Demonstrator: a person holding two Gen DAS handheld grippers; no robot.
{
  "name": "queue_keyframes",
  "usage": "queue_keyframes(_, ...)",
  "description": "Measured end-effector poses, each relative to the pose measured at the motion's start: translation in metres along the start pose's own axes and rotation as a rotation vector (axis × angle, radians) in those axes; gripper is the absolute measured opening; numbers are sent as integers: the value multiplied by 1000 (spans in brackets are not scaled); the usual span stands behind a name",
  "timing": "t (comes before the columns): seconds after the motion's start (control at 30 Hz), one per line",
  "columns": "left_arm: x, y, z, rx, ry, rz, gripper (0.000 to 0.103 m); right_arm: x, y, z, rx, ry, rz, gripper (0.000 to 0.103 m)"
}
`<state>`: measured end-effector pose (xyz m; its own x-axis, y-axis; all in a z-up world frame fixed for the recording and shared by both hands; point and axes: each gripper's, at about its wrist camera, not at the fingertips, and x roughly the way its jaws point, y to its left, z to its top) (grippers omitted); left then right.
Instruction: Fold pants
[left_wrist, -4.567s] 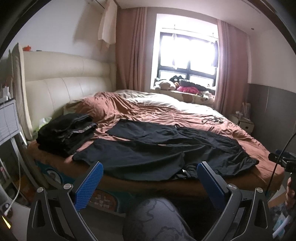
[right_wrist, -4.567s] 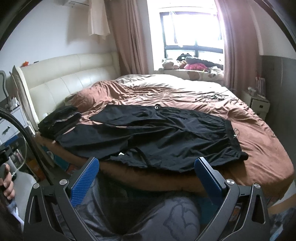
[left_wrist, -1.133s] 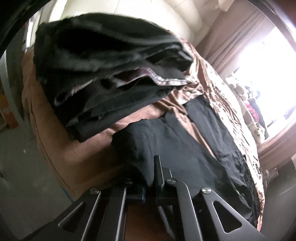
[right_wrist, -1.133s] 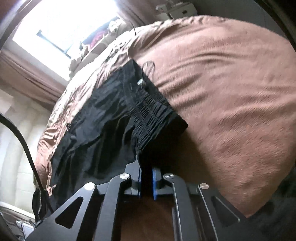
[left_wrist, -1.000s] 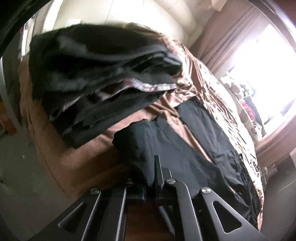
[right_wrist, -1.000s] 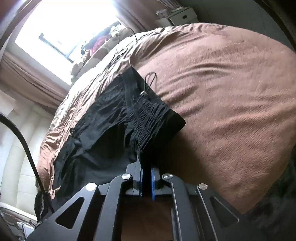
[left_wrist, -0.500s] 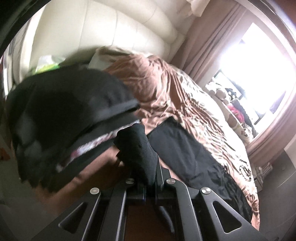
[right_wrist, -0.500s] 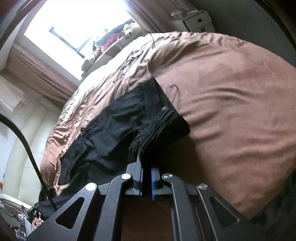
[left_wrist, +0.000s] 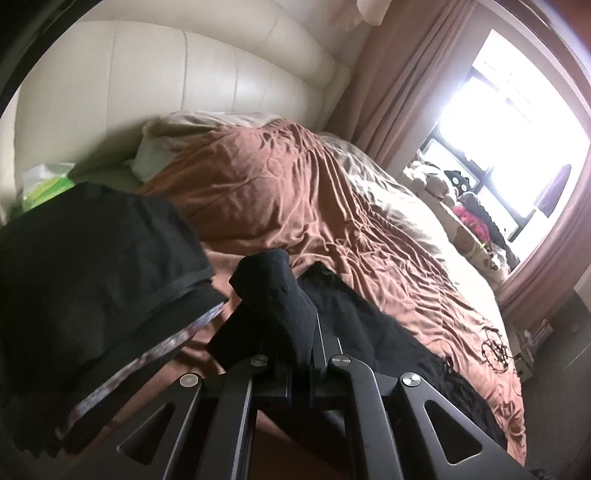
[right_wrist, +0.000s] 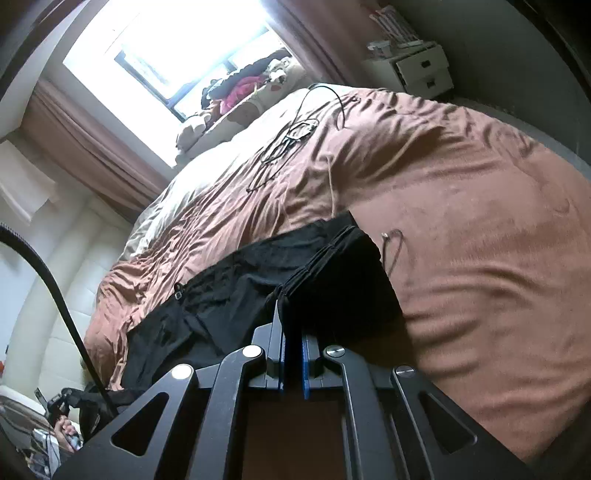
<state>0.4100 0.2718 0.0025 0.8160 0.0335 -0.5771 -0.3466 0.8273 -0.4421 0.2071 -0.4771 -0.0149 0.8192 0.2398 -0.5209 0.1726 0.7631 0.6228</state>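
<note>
Black pants (left_wrist: 369, 332) — spread along the near edge of the bed (right_wrist: 480, 221), on its brown cover, with both ends pinched up off the cover. Your left gripper (left_wrist: 301, 373) is clamped on a bunched leg cuff, which stands up in a black fold above the fingers. Your right gripper (right_wrist: 292, 365) is clamped on the gathered elastic waistband, the blue pads nearly meeting around the cloth.

Change from a second ago — both ends sit higher. In the left view the cuff has risen level with the stack of folded dark clothes (left_wrist: 92, 277); that stack, which filled the top of the view before, has slid down to the lower left, and the cream headboard (left_wrist: 184, 74) now shows above it. In the right view the waistband has lifted, its corner folding over, and more of the cover and the window (right_wrist: 177, 48) is in sight.

Other items: a loose black cable (right_wrist: 291, 136) on the far part of the cover; soft toys and clothes on the window ledge (left_wrist: 472, 221); a white bedside drawer unit (right_wrist: 417, 70), drawers closed, small items on top that you cannot make out.
</note>
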Motion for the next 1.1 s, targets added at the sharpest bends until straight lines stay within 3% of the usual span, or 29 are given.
queue_keyframes(0.27, 51, -24, 21, 28, 26, 29, 5, 39, 15, 27, -23, 7, -23, 3)
queue_keyframes(0.63, 151, -53, 44, 61, 93, 77, 5, 110, 28, 65, -35, 34, -86, 3)
queue_keyframes(1.1, 282, -68, 33, 103, 214, 186, 5, 211, 25, 89, -45, 99, -205, 3)
